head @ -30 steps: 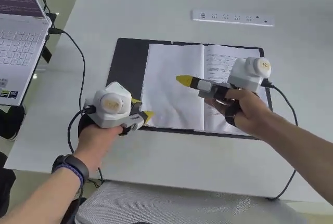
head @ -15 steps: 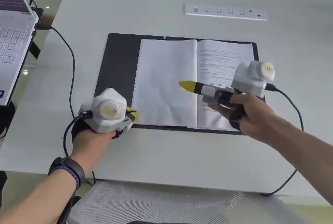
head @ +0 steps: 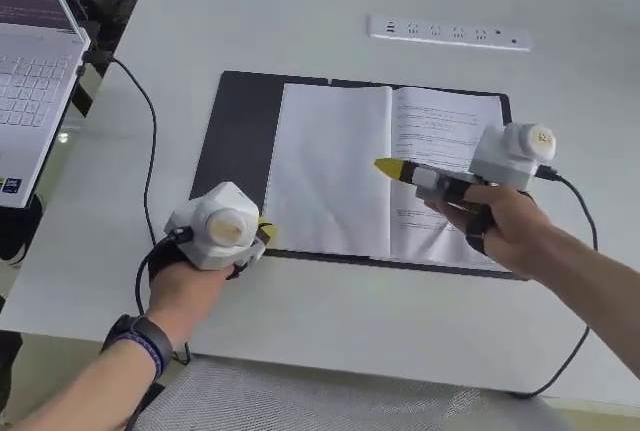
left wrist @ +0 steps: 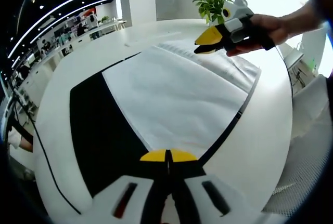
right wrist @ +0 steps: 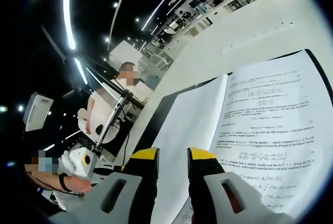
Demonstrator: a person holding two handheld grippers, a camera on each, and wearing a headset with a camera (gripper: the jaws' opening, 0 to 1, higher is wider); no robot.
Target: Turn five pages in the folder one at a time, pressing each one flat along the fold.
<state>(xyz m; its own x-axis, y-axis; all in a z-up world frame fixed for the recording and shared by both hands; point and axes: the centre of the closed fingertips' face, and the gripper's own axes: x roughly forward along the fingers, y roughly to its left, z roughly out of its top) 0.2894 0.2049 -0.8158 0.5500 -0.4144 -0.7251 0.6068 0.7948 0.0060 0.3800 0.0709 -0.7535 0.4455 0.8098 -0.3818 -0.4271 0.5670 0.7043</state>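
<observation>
Folder [head: 240, 141] lies open on the table [head: 300, 11], with the fold [head: 389, 116] running front to back. The right gripper [head: 386, 166] is right over it, jaws a bit apart and empty (printed page [head: 445, 131] under that hand), so it's nearer. The left gripper [left wrist: 167, 155] is clenched by the near-left corner.

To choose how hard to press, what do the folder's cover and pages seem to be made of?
Folder cover: matte black, probably plastic or coated board; it lies flat without glare. Pages: thin white paper, matte; the left one is blank, the right one printed, both bending gently at the fold.
</observation>
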